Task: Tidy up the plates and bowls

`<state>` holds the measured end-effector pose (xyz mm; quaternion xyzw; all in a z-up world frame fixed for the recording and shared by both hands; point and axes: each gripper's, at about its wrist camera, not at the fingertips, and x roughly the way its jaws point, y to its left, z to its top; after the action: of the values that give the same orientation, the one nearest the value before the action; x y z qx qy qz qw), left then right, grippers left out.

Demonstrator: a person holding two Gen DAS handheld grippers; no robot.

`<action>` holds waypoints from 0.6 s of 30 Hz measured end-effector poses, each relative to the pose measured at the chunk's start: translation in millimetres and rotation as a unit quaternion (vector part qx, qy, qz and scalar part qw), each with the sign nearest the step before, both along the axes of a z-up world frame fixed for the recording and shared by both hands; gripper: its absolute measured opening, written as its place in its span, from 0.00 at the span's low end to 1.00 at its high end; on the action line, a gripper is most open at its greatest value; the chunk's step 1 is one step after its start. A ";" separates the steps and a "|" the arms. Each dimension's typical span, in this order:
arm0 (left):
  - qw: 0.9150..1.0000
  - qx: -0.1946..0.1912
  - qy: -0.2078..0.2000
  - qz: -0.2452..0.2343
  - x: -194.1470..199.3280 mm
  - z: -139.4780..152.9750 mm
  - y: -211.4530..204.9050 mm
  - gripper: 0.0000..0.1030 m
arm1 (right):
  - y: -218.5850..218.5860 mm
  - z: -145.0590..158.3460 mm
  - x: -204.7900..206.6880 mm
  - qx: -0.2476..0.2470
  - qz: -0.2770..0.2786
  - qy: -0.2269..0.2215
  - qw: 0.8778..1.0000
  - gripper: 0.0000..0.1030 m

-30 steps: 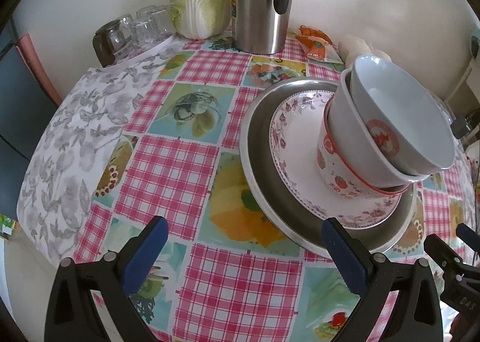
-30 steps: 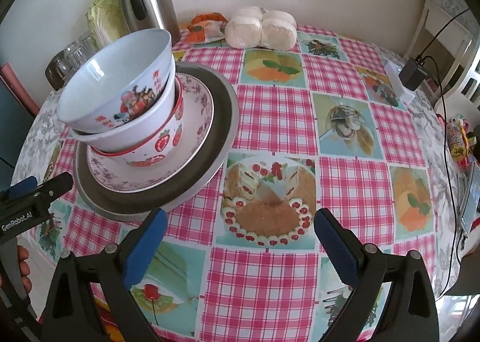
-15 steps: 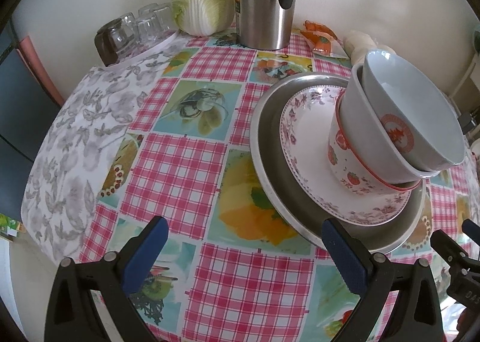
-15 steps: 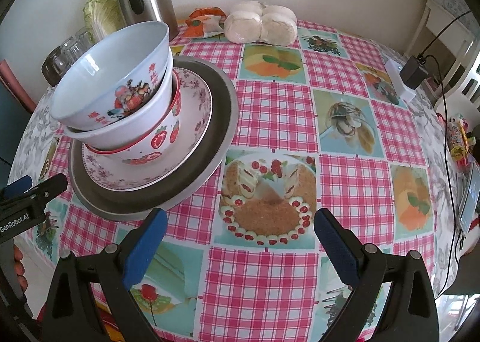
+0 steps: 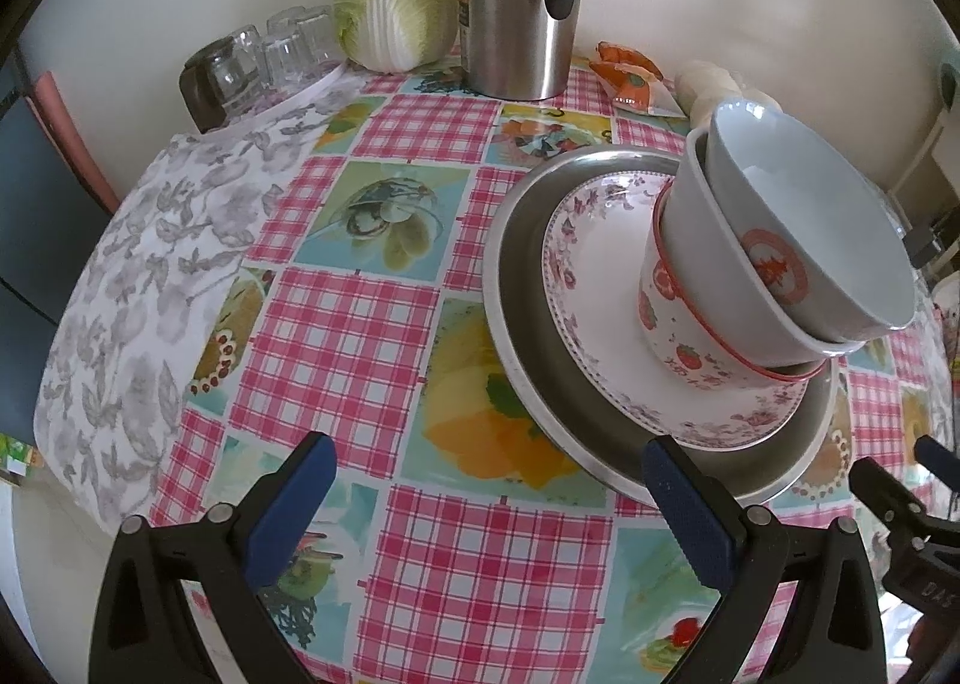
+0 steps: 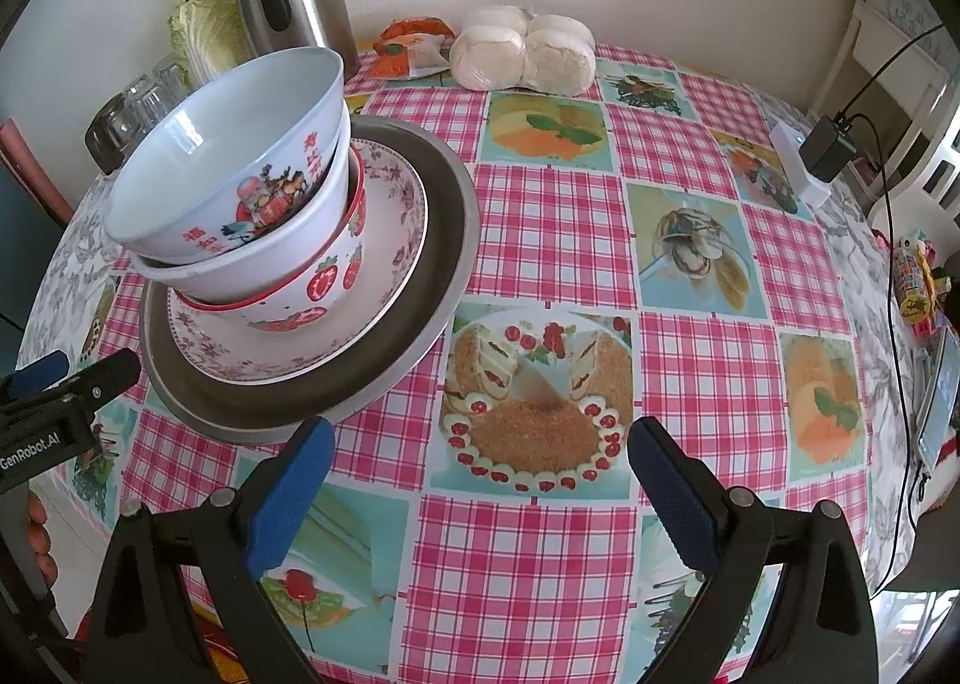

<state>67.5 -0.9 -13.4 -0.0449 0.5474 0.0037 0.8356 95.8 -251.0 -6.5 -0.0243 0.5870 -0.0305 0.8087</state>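
state: left gripper (image 5: 489, 489) and right gripper (image 6: 480, 471) both spread, empty | stack: grey metal tray (image 6: 444, 240), floral china plate (image 6: 396, 258), three tilted nested bowls (image 6: 240, 186), left-centre of right view | advice: square the leaning bowls before lifting

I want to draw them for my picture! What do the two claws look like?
Both look alike. The left claw and right claw each have two black plastic arms shaped like open triangles, with small silver bolts and ribbed blue pads on the fingertips. Seen from the right camera, the left one's side shows white letters reading GenRobot.AI. No cables or sleeves show on them.
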 end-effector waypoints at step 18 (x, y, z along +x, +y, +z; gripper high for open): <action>1.000 -0.020 -0.010 0.003 -2.3 6.7 -1.8 1.00 | 0.5 1.0 -0.5 0.000 0.000 -0.002 1.000 0.95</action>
<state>65.2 -2.6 -6.6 -0.0629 0.5390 -0.0055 0.8399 95.3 -250.5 -5.5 -0.0244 0.5858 -0.0306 0.8095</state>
